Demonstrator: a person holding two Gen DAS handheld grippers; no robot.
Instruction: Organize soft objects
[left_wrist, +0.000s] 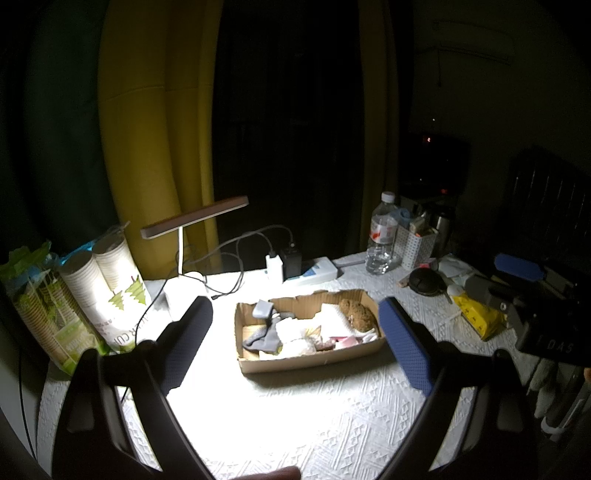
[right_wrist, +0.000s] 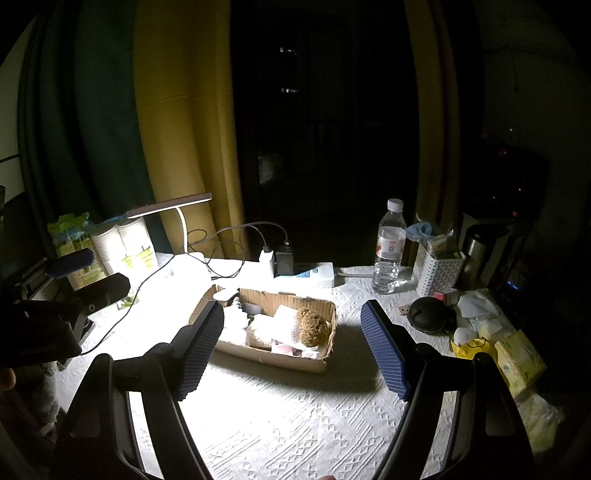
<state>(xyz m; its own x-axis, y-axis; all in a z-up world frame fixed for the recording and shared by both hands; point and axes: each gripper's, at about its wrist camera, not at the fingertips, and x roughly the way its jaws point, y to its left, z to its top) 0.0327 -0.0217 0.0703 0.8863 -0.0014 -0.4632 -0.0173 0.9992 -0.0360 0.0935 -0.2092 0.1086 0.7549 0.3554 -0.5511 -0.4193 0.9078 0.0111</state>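
My left gripper (left_wrist: 295, 332) and right gripper (right_wrist: 291, 347) hang wide apart, empty. The cardboard box (left_wrist: 314, 360), mid-table, holds a brown plush toy (left_wrist: 357, 314), grey sock (left_wrist: 264, 338) and white cloths (left_wrist: 334, 319).

The tablecloth (left_wrist: 295, 417) is white with an embossed geometric weave. The cardboard box (left_wrist: 314, 360) is brown; in it lie a grey sock (left_wrist: 264, 338), white cloths (left_wrist: 334, 317) and a shaggy brown plush (right_wrist: 312, 326). The curtain (right_wrist: 184, 129) is mustard yellow. Blue dimpled pads (right_wrist: 384, 354) line the gripper fingers.
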